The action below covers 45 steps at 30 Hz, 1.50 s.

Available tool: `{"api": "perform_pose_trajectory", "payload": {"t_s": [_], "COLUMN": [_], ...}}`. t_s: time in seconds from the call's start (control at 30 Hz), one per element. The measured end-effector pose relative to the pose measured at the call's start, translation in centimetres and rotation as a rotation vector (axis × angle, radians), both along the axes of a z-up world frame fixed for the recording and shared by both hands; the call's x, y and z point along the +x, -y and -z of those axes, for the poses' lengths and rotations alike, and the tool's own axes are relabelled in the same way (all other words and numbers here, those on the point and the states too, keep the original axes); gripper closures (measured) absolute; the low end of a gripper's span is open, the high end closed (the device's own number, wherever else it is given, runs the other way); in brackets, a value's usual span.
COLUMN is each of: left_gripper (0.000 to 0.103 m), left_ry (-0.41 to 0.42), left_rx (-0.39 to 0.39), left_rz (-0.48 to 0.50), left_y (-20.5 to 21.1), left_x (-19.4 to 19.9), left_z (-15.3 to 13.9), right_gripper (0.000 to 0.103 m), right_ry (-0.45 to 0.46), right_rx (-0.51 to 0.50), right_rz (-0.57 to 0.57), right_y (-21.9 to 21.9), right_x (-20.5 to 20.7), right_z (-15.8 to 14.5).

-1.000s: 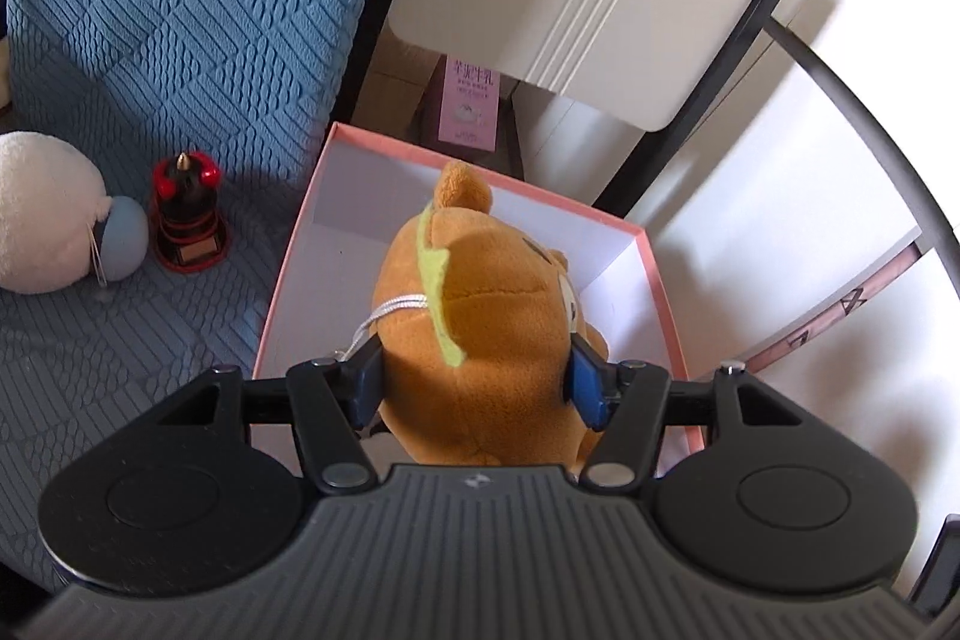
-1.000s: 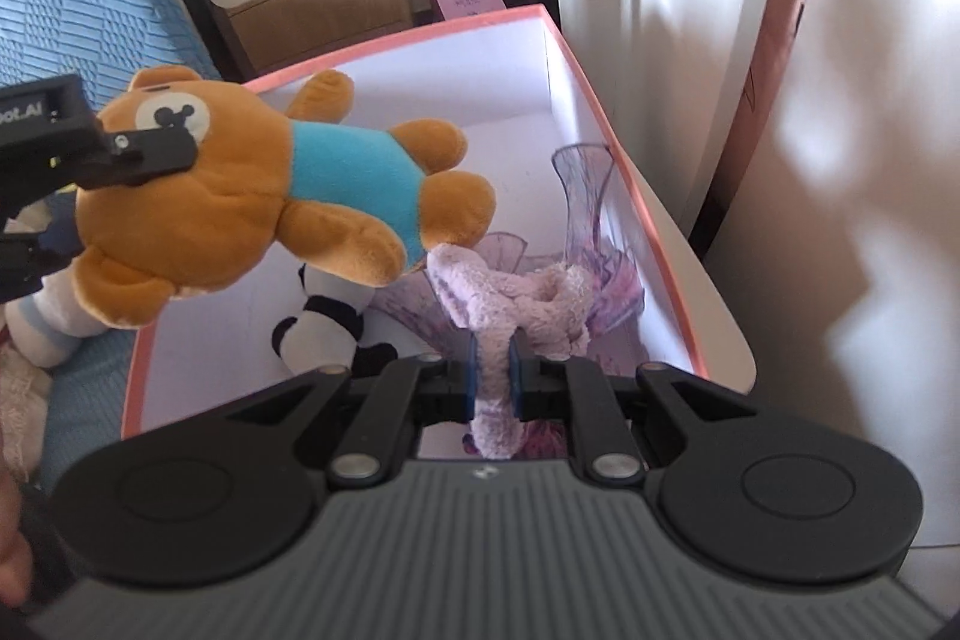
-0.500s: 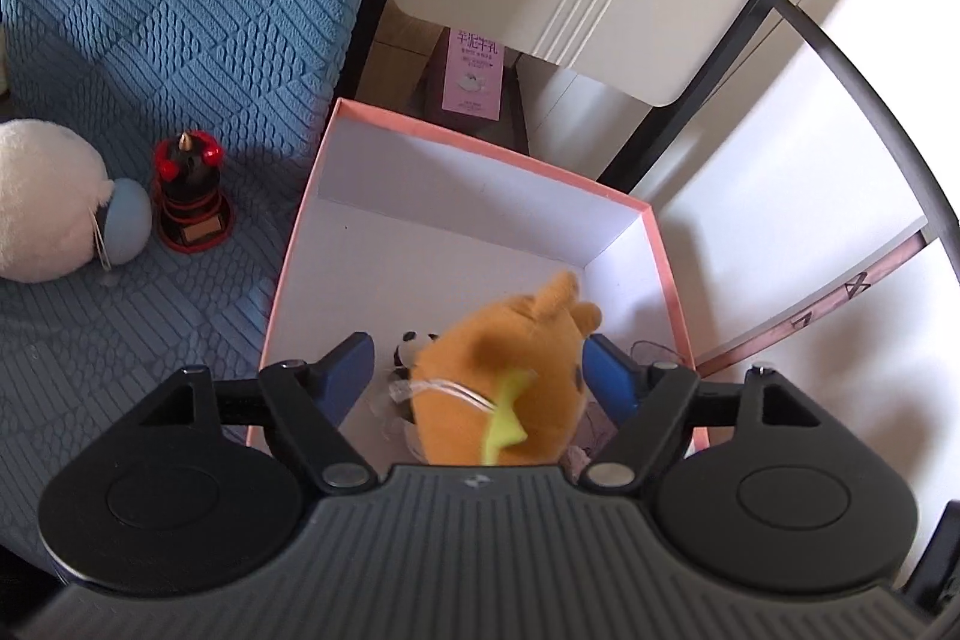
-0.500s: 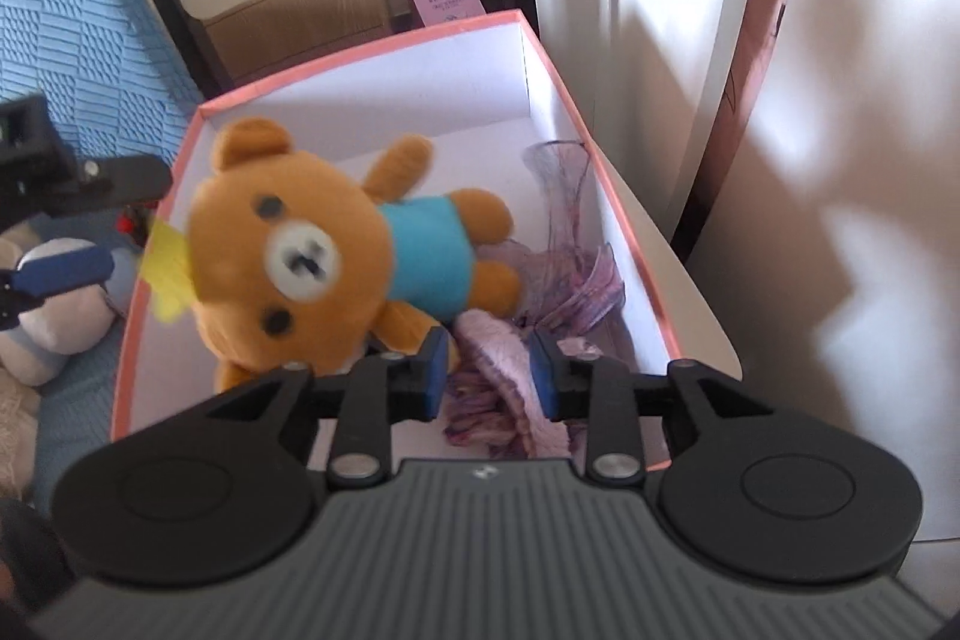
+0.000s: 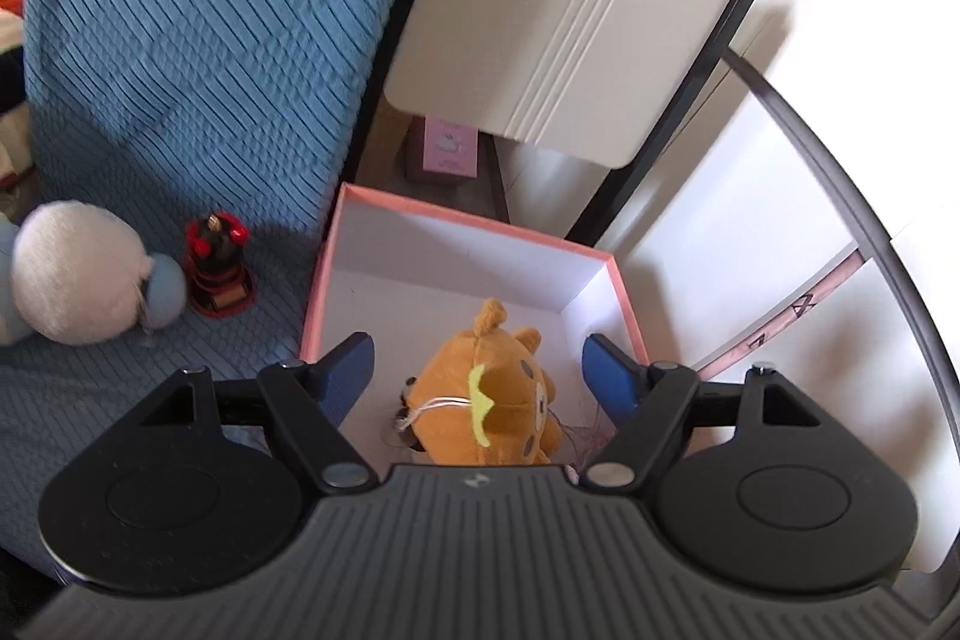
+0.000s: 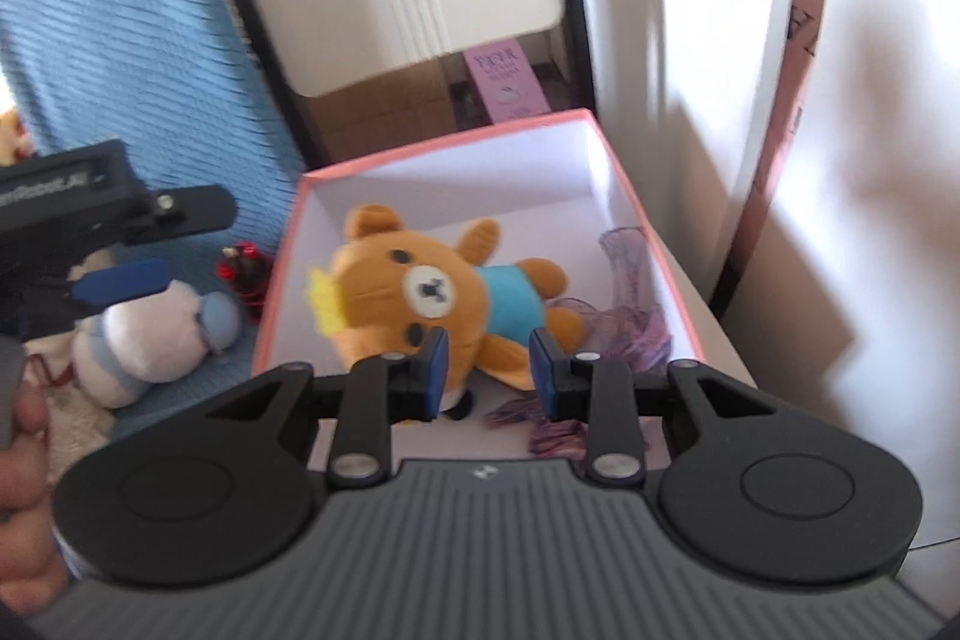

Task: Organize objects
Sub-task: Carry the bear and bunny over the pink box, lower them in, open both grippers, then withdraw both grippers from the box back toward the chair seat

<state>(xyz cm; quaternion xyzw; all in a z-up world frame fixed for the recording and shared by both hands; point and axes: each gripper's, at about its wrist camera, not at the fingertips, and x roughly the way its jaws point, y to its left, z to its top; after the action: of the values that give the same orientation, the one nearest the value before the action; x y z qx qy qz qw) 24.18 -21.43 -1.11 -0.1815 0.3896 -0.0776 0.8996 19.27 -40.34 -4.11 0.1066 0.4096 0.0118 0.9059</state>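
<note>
A brown teddy bear (image 6: 432, 292) in a blue shirt lies on its back inside the pink-rimmed white box (image 6: 450, 142). In the left wrist view the bear (image 5: 486, 400) lies below my left gripper (image 5: 480, 364), which hangs open above the box (image 5: 474, 220) with nothing touching its pads. My right gripper (image 6: 489, 364) is open too, above the bear's legs. A purple fluffy toy (image 6: 552, 430) lies under it on the box floor. A purple glass vase (image 6: 630, 280) lies along the box's right wall. The left gripper (image 6: 150, 247) shows at the left of the right wrist view.
A white and blue plush (image 5: 78, 274) and a small red figurine (image 5: 216, 262) sit on the blue blanket (image 5: 180, 40) left of the box. Behind the box are a white chair (image 5: 570, 10) and a pink carton (image 5: 447, 148). A person's hand (image 6: 24, 436) holds the left gripper.
Both grippers opened and rose. The left one let go of the bear, which fell into the box. The right one let go of the purple fluffy toy, which stays on the box floor.
</note>
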Motion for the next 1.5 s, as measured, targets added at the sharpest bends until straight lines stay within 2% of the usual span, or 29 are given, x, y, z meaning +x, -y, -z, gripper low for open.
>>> {"api": "perform_pose_trajectory", "payload": {"t_s": [0.2,0.77,1.3,1.5], "left_gripper": [0.023,0.023,0.022,0.022], "left_ry": [0.022,0.013,0.035,0.034], "left_rx": [0.024,0.048,0.052,0.068], "left_rz": [-0.01,-0.058,-0.156,-0.177], "left_y": [-2.0,-9.2,-16.6,-17.9], "left_x": [-3.0,-12.4,-18.6,-20.8], "left_z": [-1.4,-1.7,-1.9,-1.6], "right_gripper": [0.07,0.07,0.07,0.07], "right_ry": [0.026,0.096,0.108,0.133], "right_rx": [0.013,0.016,-0.01,-0.011], "right_rz": [-0.05,-0.141,-0.251,-0.269], "right_y": [-2.0,-8.6,-15.4,-17.2], "right_x": [-2.4,-7.6,-10.3,-11.3], "right_z": [-1.7,-4.7,-5.7,-6.1]}}
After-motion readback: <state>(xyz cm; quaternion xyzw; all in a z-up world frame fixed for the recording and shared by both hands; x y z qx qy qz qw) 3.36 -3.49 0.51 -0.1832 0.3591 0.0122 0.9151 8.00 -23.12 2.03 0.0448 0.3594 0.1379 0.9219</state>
